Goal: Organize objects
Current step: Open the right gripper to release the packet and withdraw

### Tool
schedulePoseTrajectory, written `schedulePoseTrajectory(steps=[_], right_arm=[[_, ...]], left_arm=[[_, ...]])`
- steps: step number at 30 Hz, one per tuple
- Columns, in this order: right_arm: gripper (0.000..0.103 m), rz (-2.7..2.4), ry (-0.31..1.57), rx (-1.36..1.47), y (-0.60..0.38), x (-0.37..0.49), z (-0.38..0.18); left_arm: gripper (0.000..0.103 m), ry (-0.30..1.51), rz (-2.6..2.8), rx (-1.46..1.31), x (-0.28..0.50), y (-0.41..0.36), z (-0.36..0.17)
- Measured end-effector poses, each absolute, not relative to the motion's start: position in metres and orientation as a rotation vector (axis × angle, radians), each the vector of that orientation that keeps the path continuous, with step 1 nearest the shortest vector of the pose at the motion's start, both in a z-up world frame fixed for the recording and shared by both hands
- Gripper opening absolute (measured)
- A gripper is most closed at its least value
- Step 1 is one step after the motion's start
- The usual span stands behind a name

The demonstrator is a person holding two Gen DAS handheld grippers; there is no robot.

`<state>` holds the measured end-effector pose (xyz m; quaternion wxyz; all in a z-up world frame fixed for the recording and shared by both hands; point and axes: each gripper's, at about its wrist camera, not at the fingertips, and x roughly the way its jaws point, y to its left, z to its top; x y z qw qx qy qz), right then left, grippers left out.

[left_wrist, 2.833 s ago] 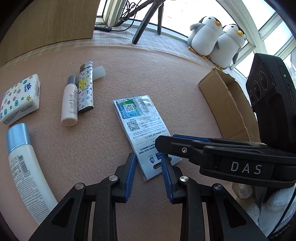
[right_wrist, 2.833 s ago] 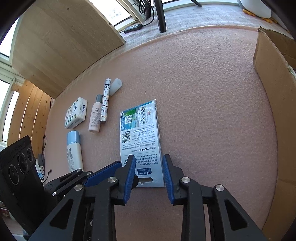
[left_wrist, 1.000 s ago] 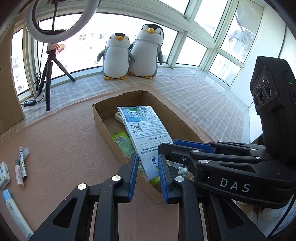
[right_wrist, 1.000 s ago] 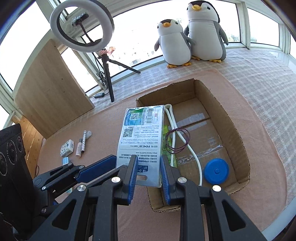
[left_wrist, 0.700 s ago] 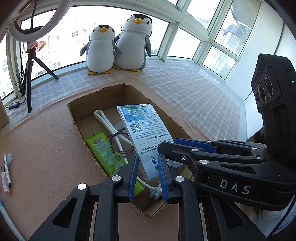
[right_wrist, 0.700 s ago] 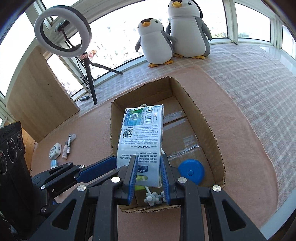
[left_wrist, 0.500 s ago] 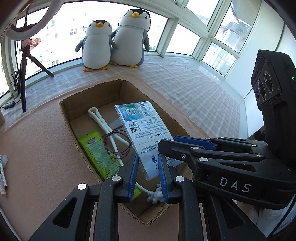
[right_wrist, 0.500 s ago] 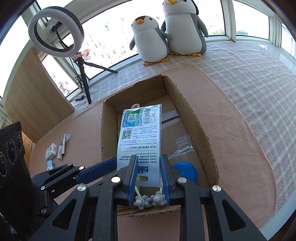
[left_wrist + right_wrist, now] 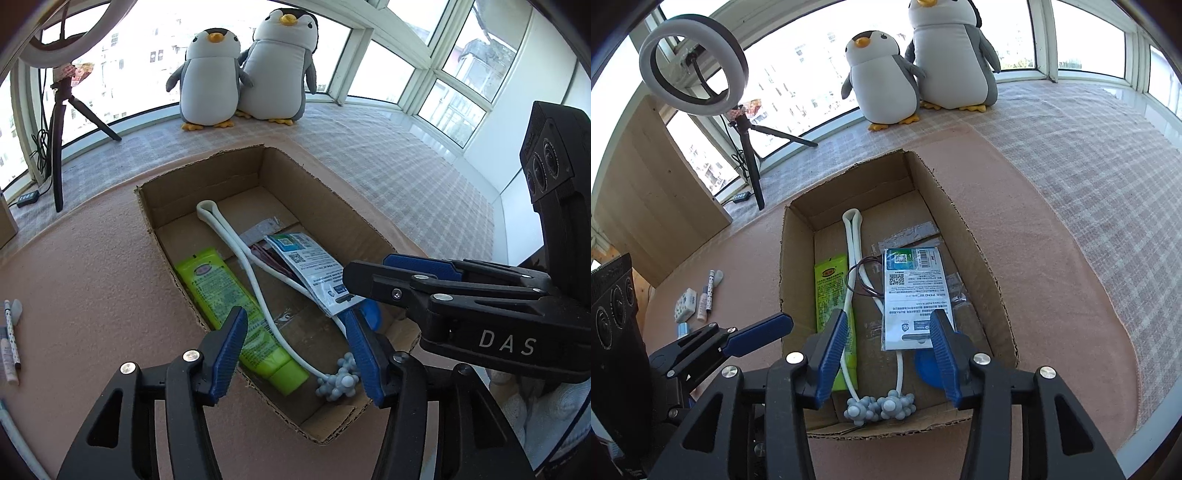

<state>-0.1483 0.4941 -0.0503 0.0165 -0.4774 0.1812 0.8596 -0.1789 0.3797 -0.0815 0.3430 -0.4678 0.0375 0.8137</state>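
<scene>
- Both grippers hang over the near end of the box point(image 9: 982, 258), which sits on the pink mat point(image 9: 1052, 236).
- Left gripper point(image 9: 295, 347): jaws wide apart, nothing between them.
- Right gripper point(image 9: 888, 352): jaws wide apart too; right pad seems just to touch the packet's near right corner, no clamp on it.
- Packet point(image 9: 914, 291) lies inside the box, toward its right wall and near end, flat over the white cord point(image 9: 851, 236) and a dark wire loop point(image 9: 864, 275), near edge overlapping a blue disc point(image 9: 925, 363).
- Likely handling of packet: light, thin, floppy, glossy film, so prone to slip and bend; best taken by an edge, probably the near edge with the hang slot, pinched flat.
- Green tube point(image 9: 833, 291) along the left wall: looks soft, squeezable; grip across the body, not the cap.
- Cord: limp, ends in two knobbly grey balls point(image 9: 879, 404) at the near wall; liable to drag other things if lifted.
- Still outside, toward the mat's left edge: pen point(image 9: 710, 290), small bottle point(image 9: 701, 308), patterned pack point(image 9: 684, 308); light, easy picks, pen and bottle apt to roll.
- Readable: "DAS" on the right gripper's body in the left view; "TOG" on the packet, plus two QR codes and a barcode; remaining print too small. Green tube bears an oval logo, text illegible.
</scene>
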Motion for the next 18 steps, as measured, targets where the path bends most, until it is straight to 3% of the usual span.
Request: schedulePoseTrajectory(steps=[18], right_arm=[[0.043, 2.751, 0.494, -1.575, 0.429, -0.176, -0.052]], left_arm=[[0.059, -0.023, 2.240, -1.290, -0.184, 0.281, -0.080]])
